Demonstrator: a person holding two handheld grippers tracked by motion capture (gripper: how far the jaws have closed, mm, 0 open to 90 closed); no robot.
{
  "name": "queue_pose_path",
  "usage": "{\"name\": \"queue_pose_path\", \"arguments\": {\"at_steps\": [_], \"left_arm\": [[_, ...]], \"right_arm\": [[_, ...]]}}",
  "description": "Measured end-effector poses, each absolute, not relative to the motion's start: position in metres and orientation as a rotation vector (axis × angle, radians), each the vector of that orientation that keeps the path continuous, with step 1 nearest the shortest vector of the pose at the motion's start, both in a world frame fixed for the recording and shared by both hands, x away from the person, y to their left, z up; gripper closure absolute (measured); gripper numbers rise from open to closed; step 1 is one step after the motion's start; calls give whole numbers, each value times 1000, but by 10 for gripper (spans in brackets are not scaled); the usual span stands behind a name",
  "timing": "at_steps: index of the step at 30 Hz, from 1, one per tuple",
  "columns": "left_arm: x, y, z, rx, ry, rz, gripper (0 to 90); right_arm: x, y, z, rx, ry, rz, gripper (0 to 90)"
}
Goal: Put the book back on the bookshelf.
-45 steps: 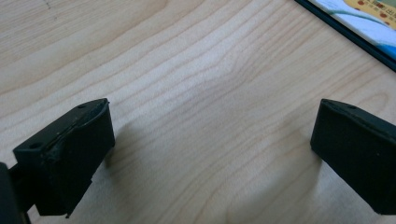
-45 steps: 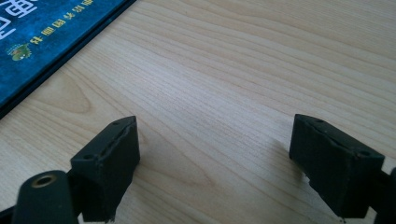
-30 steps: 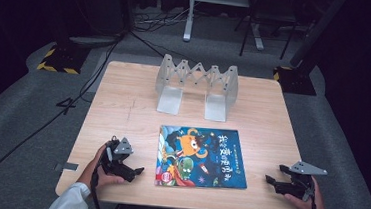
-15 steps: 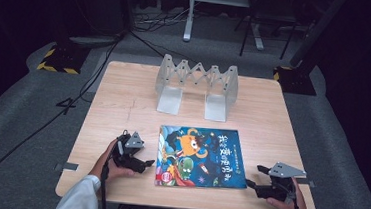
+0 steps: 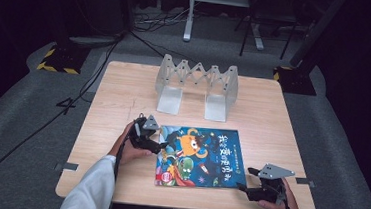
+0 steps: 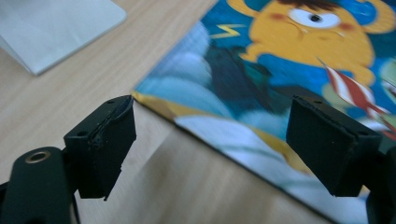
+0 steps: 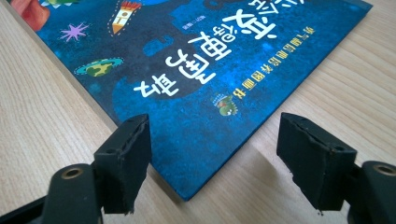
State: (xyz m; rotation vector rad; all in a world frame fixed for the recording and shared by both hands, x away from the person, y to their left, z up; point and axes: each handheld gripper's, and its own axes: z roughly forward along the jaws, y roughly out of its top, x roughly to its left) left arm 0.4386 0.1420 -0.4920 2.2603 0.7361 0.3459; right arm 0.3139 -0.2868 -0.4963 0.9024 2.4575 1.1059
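Note:
A picture book [image 5: 202,156] with a blue cartoon cover lies flat on the wooden table [image 5: 124,94], near its front edge. My left gripper [image 5: 161,145] is at the book's left edge, held low and pointing right. Its jaws have just been closing a little but stand open. In the left gripper view the book's [image 6: 280,70] edge runs between the jaws [image 6: 217,112], with no pad pressing on it. My right gripper [image 5: 242,186] sits at the book's near right corner, open. In the right gripper view that corner [image 7: 210,70] points into the gap of the gripper [image 7: 217,126].
A grey folding rack [image 5: 196,85] with two flat feet stands at the back middle of the table. One of its pale feet [image 6: 51,28] appears in the left gripper view. The table's front edge is close behind both hands.
My left hand has slid right and up to the book's left edge. My right hand has moved left to the book's near right corner. The book has not moved.

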Motion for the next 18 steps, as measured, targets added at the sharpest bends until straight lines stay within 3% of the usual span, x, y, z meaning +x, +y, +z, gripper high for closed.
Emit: {"name": "queue_pose_path", "arguments": {"at_steps": [3, 5, 7, 14, 18], "left_arm": [[445, 134, -497, 2259, 708, 384, 160], [456, 131, -498, 2243, 747, 292, 159], [458, 128, -499, 2237, 742, 311, 154], [474, 124, -503, 2226, 732, 158, 147], [472, 123, -503, 2234, 712, 146, 146]], "right_arm": [[309, -285, -496, 871, 2465, 1098, 273], [308, -284, -497, 864, 2475, 1097, 272], [309, -283, -497, 870, 2474, 1097, 273], [310, -280, -501, 840, 2507, 1068, 266], [312, -279, -501, 843, 2518, 1063, 257]]}}
